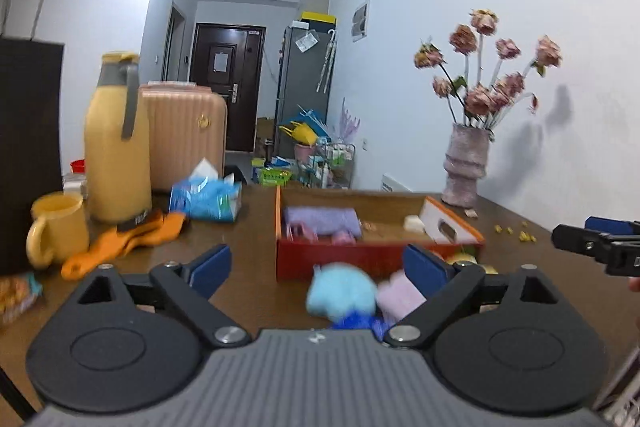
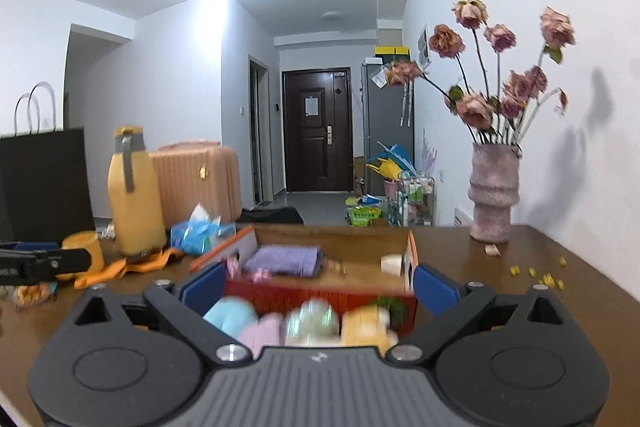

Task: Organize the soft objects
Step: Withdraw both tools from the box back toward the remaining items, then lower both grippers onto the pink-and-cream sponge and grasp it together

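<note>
An open red cardboard box (image 1: 340,259) (image 2: 332,297) sits mid-table with a folded purple towel (image 1: 322,219) (image 2: 284,259) inside. Before it lie soft items: a light blue one (image 1: 340,293) (image 2: 230,315), a pink one (image 1: 400,295) (image 2: 262,333), a pale green one (image 2: 312,321) and a yellow one (image 2: 362,325). An orange sock (image 1: 124,243) (image 2: 120,269) lies left. My left gripper (image 1: 318,265) is open and empty above the blue and pink items. My right gripper (image 2: 318,285) is open and empty above the row; it also shows in the left wrist view (image 1: 592,247).
A yellow thermos (image 1: 116,143) (image 2: 134,195), yellow mug (image 1: 58,229), blue tissue pack (image 1: 206,199) (image 2: 200,233) and black bag (image 1: 28,147) stand left. A vase of dried roses (image 1: 466,167) (image 2: 494,191) stands far right by the wall. Yellow crumbs (image 2: 536,275) dot the right.
</note>
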{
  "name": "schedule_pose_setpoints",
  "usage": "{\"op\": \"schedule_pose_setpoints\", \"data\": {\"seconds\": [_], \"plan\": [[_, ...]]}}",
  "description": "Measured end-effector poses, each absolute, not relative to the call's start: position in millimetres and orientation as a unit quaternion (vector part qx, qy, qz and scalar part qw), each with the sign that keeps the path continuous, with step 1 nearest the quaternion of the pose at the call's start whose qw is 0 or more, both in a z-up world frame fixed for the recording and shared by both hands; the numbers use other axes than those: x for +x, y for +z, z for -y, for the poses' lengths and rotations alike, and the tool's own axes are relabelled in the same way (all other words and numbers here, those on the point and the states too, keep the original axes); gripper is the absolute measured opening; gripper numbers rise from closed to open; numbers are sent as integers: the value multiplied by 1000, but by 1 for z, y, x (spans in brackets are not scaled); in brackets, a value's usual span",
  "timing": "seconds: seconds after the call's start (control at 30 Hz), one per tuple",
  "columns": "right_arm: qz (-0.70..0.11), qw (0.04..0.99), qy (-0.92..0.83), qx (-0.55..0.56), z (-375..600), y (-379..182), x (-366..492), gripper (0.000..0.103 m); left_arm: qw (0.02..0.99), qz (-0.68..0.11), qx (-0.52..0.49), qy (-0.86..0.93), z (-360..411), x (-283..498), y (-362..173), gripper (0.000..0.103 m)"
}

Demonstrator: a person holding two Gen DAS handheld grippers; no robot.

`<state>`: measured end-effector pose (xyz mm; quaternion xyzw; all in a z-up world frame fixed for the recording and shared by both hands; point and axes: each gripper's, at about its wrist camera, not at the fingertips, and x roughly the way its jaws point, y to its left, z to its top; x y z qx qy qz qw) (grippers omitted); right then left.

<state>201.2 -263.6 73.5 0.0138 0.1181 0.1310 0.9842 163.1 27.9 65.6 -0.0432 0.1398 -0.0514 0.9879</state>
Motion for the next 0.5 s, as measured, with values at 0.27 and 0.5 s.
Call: {"op": "schedule_pose_setpoints", "data": {"seconds": [0.27, 0.5], "plan": [[-132, 984, 119, 32, 275, 19, 103, 103, 987, -144, -2, -72, -21, 81, 33, 98], [-158, 982, 96, 43, 286, 6, 93, 103, 985, -150, -10, -80, -16, 89, 33, 98]]}}
